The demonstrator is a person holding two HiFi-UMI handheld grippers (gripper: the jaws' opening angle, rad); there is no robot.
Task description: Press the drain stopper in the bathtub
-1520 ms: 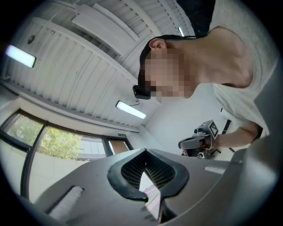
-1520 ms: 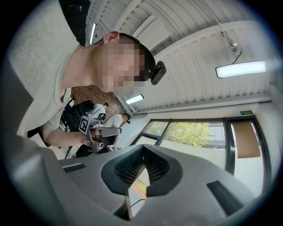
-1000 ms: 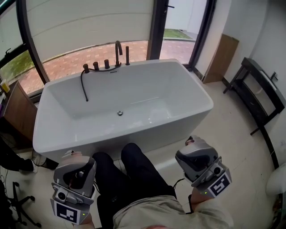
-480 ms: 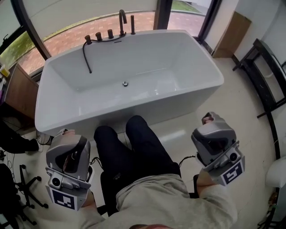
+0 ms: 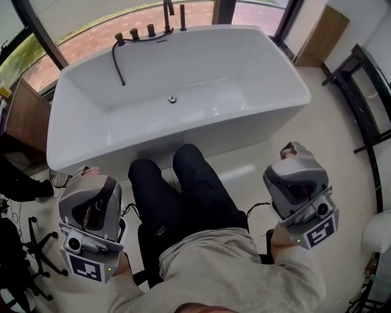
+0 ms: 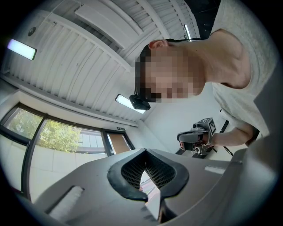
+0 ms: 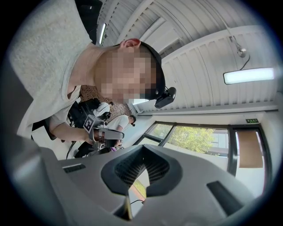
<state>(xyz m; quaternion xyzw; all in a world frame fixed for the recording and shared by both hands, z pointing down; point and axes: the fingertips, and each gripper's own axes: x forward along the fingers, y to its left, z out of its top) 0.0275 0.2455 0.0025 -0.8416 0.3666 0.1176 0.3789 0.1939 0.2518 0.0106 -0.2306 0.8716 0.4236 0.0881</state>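
Left gripper (image 5: 87, 177), right gripper (image 5: 291, 151): both closed, empty.
Both outside white bathtub's (image 5: 269, 119) front wall; round metal drain stopper (image 5: 173, 99) on its floor.

Bathtub (image 5: 269, 67) slid up toward top edge of head view; faucet (image 5: 166, 15) now cut by it. My left gripper (image 5: 96, 211) and right gripper (image 5: 299, 188) wider apart, right higher.

Bathtub (image 5: 91, 153) is seen open from above, and a straight drop to the drain stopper (image 5: 173, 99) is left clear. The way there from the left gripper (image 5: 96, 211) and right gripper (image 5: 299, 189) is barred by the tub's near wall. The middle gap is taken up by legs (image 5: 183, 183). The far-left corner is crossed by the hose (image 5: 115, 61), and the far rim is lined by taps (image 5: 149, 29). Open floor (image 5: 330, 134) on the right is bounded by a black rack (image 5: 368, 63).
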